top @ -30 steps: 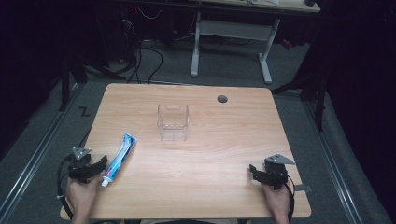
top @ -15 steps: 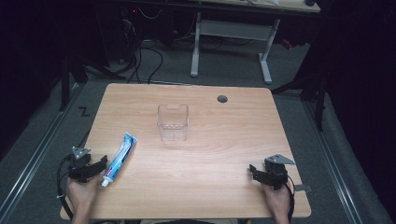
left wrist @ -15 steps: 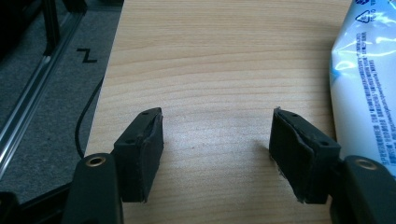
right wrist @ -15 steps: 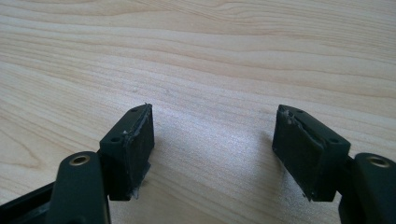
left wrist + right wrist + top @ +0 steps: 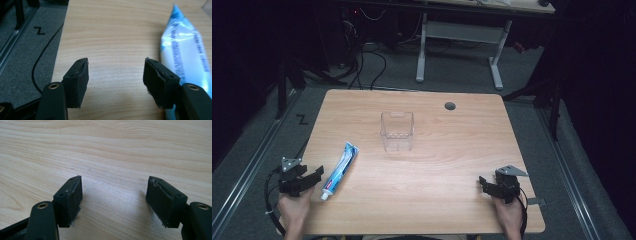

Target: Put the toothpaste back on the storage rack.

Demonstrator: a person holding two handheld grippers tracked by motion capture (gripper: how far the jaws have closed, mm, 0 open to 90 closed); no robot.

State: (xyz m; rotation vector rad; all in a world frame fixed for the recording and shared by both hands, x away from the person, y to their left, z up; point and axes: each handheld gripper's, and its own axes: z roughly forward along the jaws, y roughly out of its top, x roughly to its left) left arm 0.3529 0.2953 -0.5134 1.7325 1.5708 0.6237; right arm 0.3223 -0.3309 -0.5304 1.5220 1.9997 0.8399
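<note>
A blue and white toothpaste tube [image 5: 340, 170] lies flat on the wooden table [image 5: 447, 150] at the front left, its cap toward the front edge. My left gripper [image 5: 314, 175] rests just left of the tube, open, with bare wood between its jaws; in the left gripper view the tube [image 5: 183, 50] runs along the right side, past the right pad [image 5: 156, 82]. A clear plastic box [image 5: 397, 131] stands upright near the table's middle. My right gripper [image 5: 486, 184] sits at the front right, open over bare wood [image 5: 112, 157].
A round cable hole [image 5: 450, 106] marks the table's far right part. Beyond the far edge stand white desk legs [image 5: 497, 65] and floor cables. A black cable [image 5: 43, 55] lies on the grey floor left of the table.
</note>
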